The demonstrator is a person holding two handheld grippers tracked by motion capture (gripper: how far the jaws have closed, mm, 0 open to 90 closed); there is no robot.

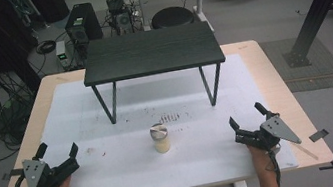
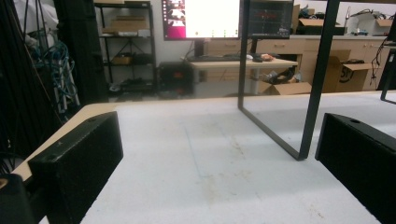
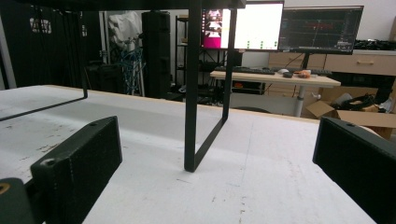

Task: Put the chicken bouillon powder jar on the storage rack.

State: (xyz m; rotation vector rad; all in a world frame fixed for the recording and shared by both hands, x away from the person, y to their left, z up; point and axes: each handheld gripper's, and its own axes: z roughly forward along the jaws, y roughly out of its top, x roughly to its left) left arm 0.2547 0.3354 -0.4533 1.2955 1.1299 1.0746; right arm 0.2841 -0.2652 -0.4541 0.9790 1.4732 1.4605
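Note:
A small jar [image 1: 160,138] with a metal lid and pale contents stands upright on the white mat [image 1: 115,167], near the table's front middle. My left gripper [image 1: 57,150] rests at the front left, held in a hand, its jaws wide apart with nothing between them. At the front right my right gripper [image 1: 247,115] is also open and empty. Both point away from the person toward a low black shelf [image 1: 152,51] on thin metal legs. The left gripper view shows one shelf leg [image 2: 275,133] ahead between my jaws; the right gripper view shows another leg [image 3: 192,93].
Brown crumbs or stains [image 1: 168,117] mark the mat just beyond the jar. The black shelf spans the far half of the mat. The wooden table edge [image 1: 305,117] borders the mat. Beyond lie a desk with monitors [image 2: 201,18], cables and cardboard boxes.

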